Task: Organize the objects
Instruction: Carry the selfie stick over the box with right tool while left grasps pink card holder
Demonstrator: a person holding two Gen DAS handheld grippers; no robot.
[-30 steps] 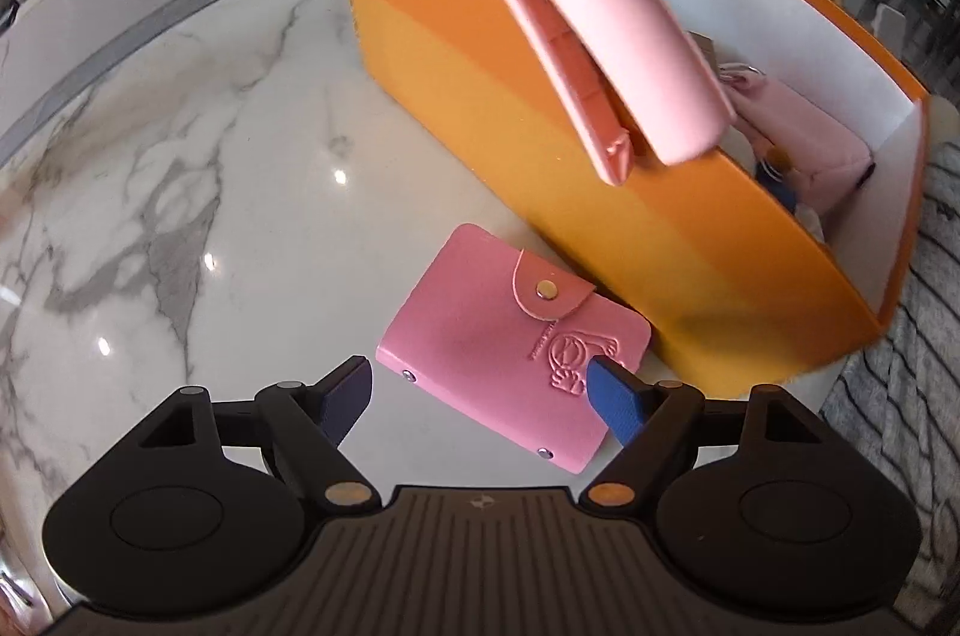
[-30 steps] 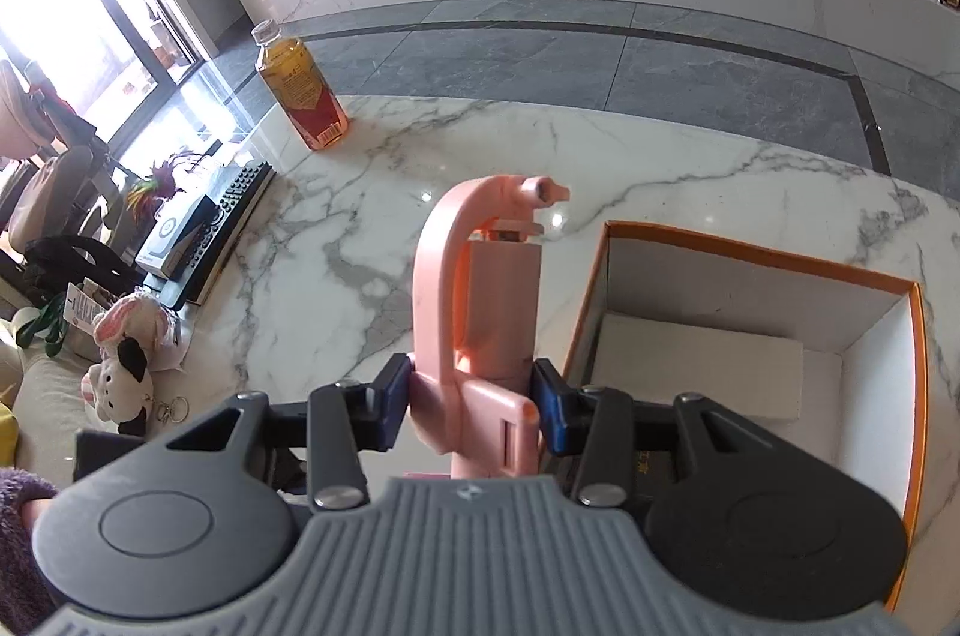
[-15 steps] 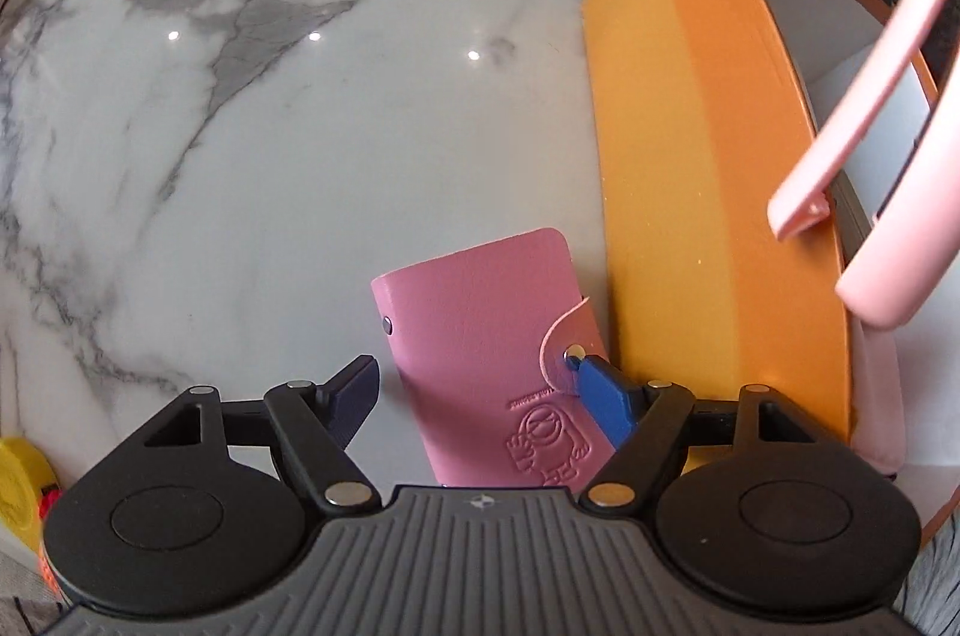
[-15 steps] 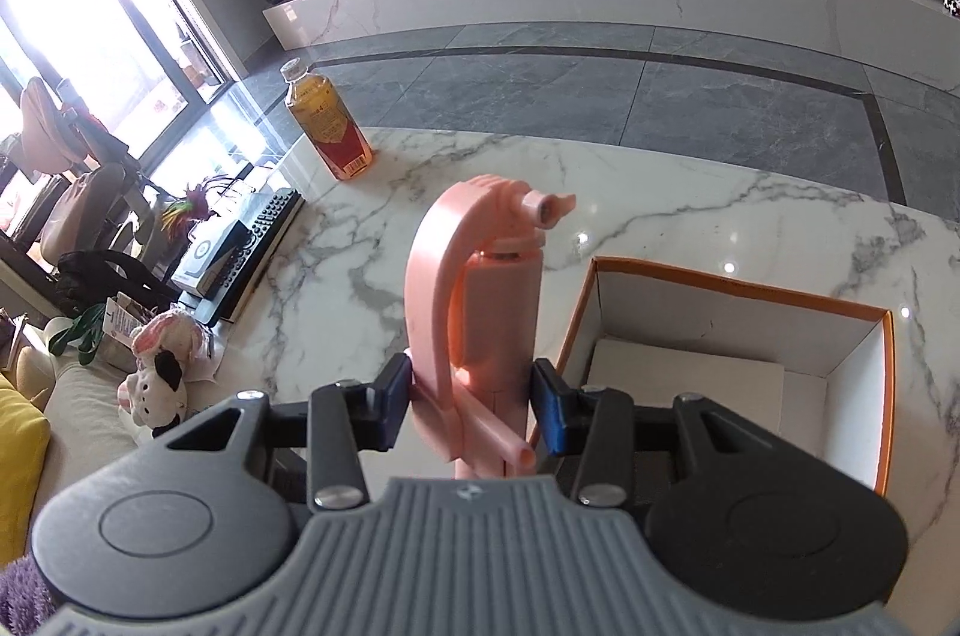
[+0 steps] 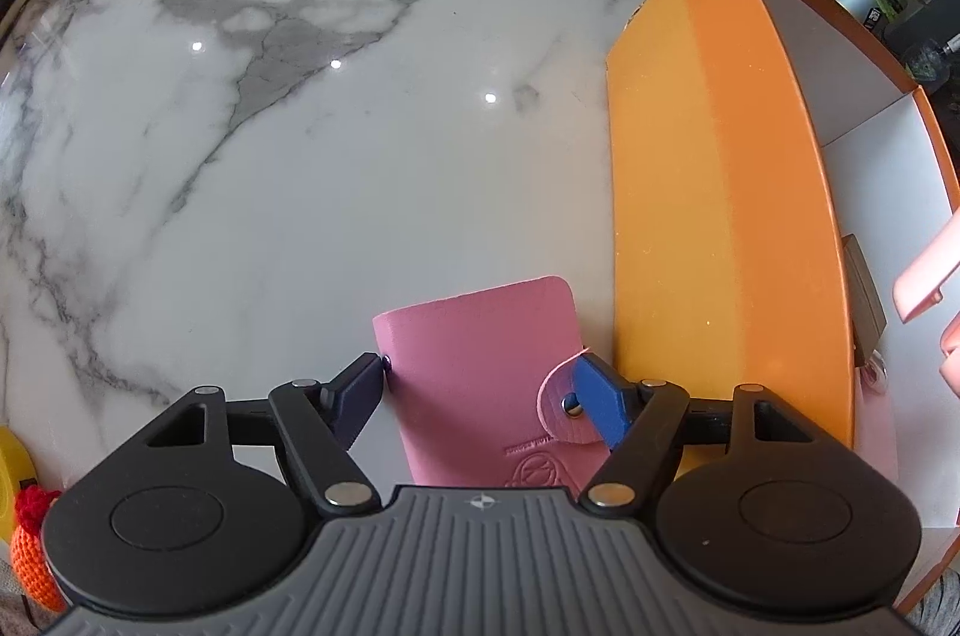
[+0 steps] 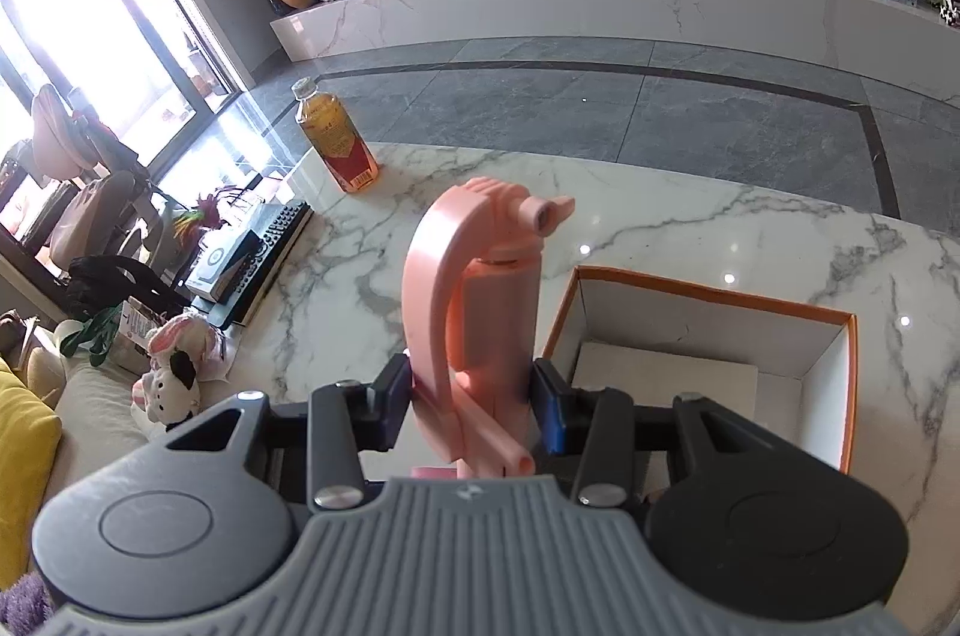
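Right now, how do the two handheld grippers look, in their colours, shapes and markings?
Both look alike. The left gripper and the right gripper each have a grey ribbed body with a small round emblem, two round black discs, black linkage arms with silver rivets, and blue pads on the fingers. No cables, hands or sleeves are visible.

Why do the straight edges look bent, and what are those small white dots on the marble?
Left wrist view: the fisheye lens bows the orange box wall; the dots are lamp glare on the polished marble table. Right wrist view: the window washes out white.
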